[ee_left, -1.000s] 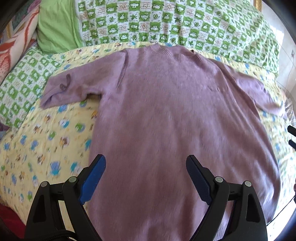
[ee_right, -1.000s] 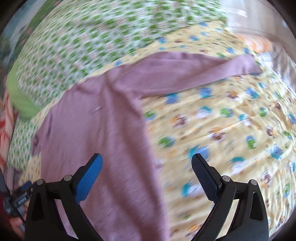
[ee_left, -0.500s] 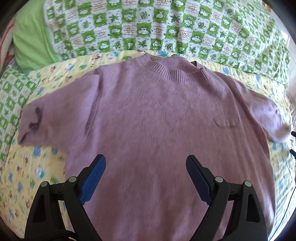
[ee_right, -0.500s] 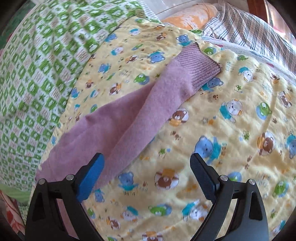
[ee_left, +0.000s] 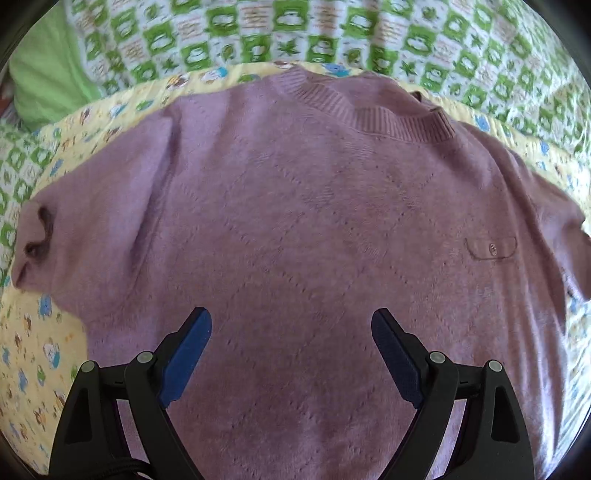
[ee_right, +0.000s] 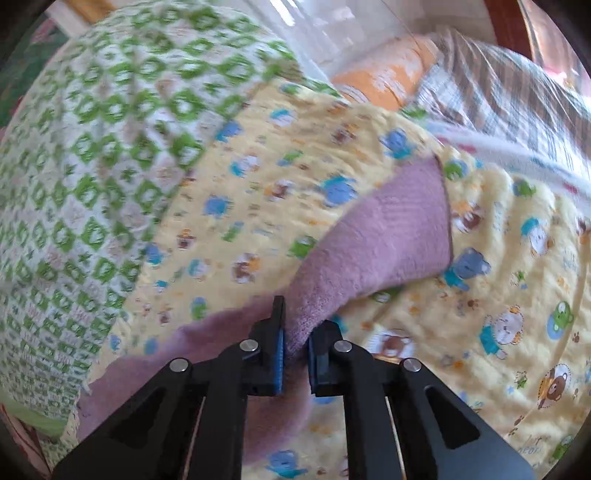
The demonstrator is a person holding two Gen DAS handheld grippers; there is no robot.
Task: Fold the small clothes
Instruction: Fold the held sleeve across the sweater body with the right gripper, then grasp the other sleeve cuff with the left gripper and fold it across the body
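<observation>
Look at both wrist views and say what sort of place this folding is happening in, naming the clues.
Most likely a bedroom, on a bed. The purple sweater lies on a soft yellow cartoon-print quilt, with a green checked pillow at its head and striped bedding beyond.

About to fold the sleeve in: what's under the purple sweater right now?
The purple sweater lies flat on the yellow cartoon-print blanket, which shows around its edges. The right gripper pinches the sleeve. Anything beneath the sweater's body is covered.
</observation>
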